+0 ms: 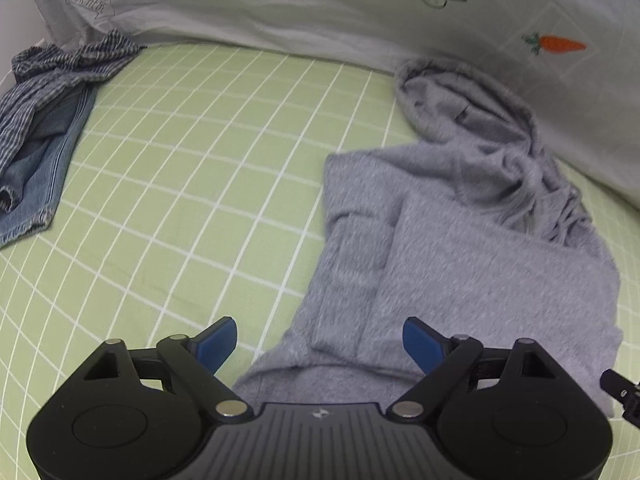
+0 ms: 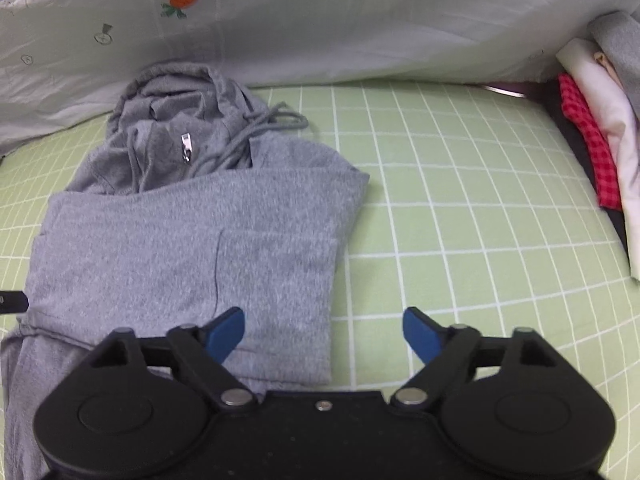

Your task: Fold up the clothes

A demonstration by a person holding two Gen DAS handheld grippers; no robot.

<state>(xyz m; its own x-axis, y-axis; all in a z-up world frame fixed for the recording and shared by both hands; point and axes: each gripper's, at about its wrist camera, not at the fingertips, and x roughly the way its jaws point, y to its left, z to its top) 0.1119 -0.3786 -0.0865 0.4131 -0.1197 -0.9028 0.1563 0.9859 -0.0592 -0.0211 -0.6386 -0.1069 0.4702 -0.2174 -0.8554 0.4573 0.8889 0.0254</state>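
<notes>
A grey zip hoodie (image 1: 460, 248) lies partly folded on a green checked bed sheet (image 1: 200, 160), its sides folded inward and its hood bunched at the far end. My left gripper (image 1: 320, 344) is open and empty, just above the hoodie's near left part. In the right wrist view the hoodie (image 2: 180, 240) fills the left half, with its zipper pull and drawstrings showing near the hood. My right gripper (image 2: 324, 336) is open and empty over the hoodie's near right edge.
Blue jeans (image 1: 36, 168) and a striped garment (image 1: 68, 64) lie at the far left. A white carrot-print quilt (image 1: 360, 12) runs along the back. A stack of folded clothes (image 2: 600, 120) sits at the far right of the sheet (image 2: 460, 200).
</notes>
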